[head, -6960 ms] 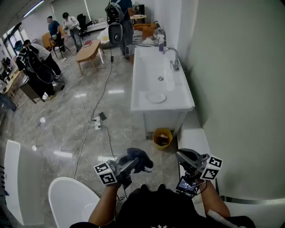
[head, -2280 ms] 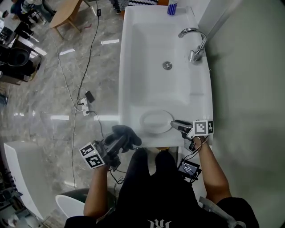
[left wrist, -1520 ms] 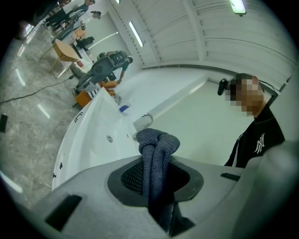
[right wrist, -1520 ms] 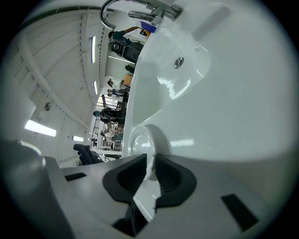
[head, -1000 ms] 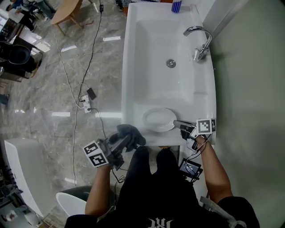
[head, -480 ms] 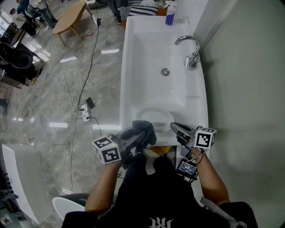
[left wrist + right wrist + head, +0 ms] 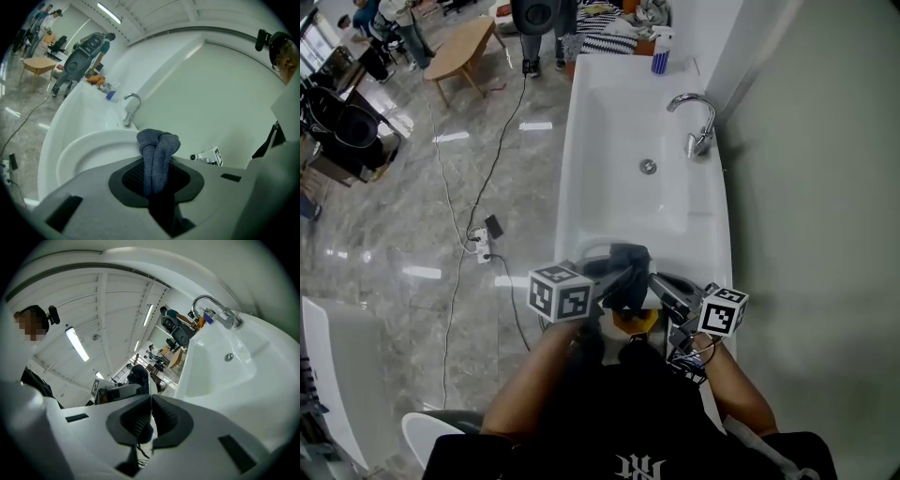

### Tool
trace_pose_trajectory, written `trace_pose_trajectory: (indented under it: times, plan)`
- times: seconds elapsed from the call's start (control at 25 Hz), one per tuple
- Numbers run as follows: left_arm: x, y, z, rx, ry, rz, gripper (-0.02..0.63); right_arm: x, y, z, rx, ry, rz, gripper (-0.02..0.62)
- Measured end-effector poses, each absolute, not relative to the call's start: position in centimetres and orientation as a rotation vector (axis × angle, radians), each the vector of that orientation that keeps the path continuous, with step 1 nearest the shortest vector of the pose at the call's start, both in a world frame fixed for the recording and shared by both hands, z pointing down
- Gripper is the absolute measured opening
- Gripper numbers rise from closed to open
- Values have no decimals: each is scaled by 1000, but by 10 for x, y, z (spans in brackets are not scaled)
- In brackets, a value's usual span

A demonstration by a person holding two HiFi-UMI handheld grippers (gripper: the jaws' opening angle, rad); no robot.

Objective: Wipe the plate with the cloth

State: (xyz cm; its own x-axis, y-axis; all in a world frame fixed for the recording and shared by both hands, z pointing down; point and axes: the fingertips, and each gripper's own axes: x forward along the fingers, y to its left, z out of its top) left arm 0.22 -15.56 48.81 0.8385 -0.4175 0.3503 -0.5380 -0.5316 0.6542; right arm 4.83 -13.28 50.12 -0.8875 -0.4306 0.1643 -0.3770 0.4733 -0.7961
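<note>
Head view: the left tool [image 7: 615, 279] and right tool [image 7: 660, 284] meet close to the body, above the near rim of the sink [image 7: 619, 122]. The cloth [image 7: 628, 264] sits bunched between them. Only a pale arc of the plate [image 7: 593, 253] shows beside the cloth. Judgement: the plate is held up off the sink, so that the cloth can reach its face.

Left gripper view: the left tool's jaws are clamped on the dark blue cloth [image 7: 158, 145], and a folded wad sticks out past the tips. That wad is probably the working end for wiping. The plate [image 7: 89, 145] fills the view just behind it, face toward the cloth. I cannot tell whether they touch. The faucet [image 7: 130, 108] is well beyond.

Right gripper view: the right tool's jaws are pressed together on a thin white edge, which is the plate [image 7: 147, 380] seen edge-on. A rim pinch leaves the face free. The cloth [image 7: 137, 376] is just beyond that edge.

Status: wiping looks about to begin. Risk: a thin rim grip may slip under pressure from the cloth.
</note>
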Motion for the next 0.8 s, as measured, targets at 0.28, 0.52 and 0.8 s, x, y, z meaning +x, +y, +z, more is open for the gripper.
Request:
trace_pose_trajectory:
  times: [0.28, 0.52, 0.8]
  plan:
    - [-51, -170, 500, 2183, -881, 263, 63, 57, -132, 490, -716, 2665, -1349, 11]
    - [-103, -175, 502, 2123, -1010, 238, 63, 66, -138, 493, -784, 2647, -1343, 11]
    - [5, -151, 466, 2208, -600, 22, 63, 68, -148, 497, -834, 2644, -1316, 11]
